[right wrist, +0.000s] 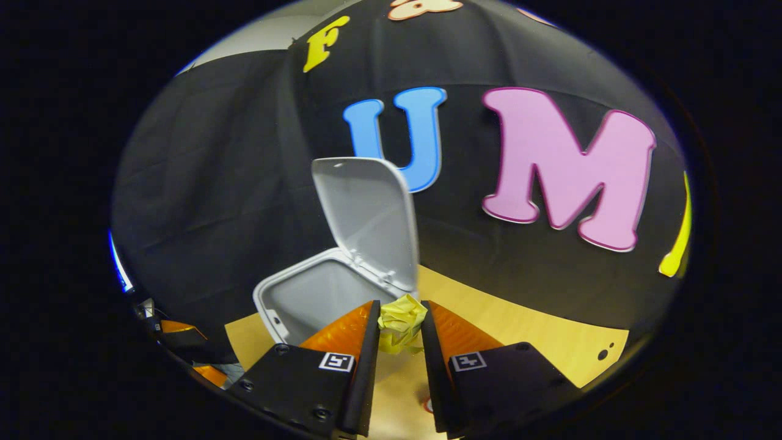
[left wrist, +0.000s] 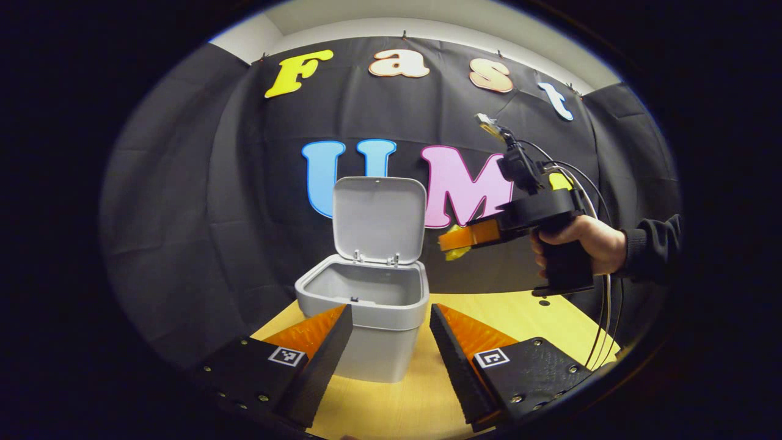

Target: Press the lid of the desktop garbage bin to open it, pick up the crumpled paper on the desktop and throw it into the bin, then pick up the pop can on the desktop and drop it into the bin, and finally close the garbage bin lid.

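The right tongs (right wrist: 400,327) were clenched on the crumpled paper (right wrist: 401,328), and there it was, a yellow wad pinched between both fingers, held up in the air just off the open bin's rim! In the left gripper view the same right tongs (left wrist: 455,243) showed at about three o'clock, gripped by a hand (left wrist: 580,244) in a dark sleeve (left wrist: 654,244), with cables trailing down behind it, and a scrap of the yellow paper (left wrist: 455,252) peeked out at the tips, level with the lid's hinge and just right of it.

The left tongs (left wrist: 391,333) stood released, fingers spread wide and gripping nothing, low over the table (left wrist: 525,315), with the bin seen between them.

And the bin (left wrist: 372,305), grey and squarish, sat on the wooden table with its lid (left wrist: 379,217) flipped up and standing nearly upright at the back edge. What showed of the inside looked bare. In the right gripper view the bin (right wrist: 275,305) lay at about ten o'clock from the paper, its lid (right wrist: 366,214) rising straight up at twelve o'clock, and the paper hung just beside the rim near the hinge.

A small red spot showed on the table at six o'clock under the right tongs; what it was, I couldn't tell.
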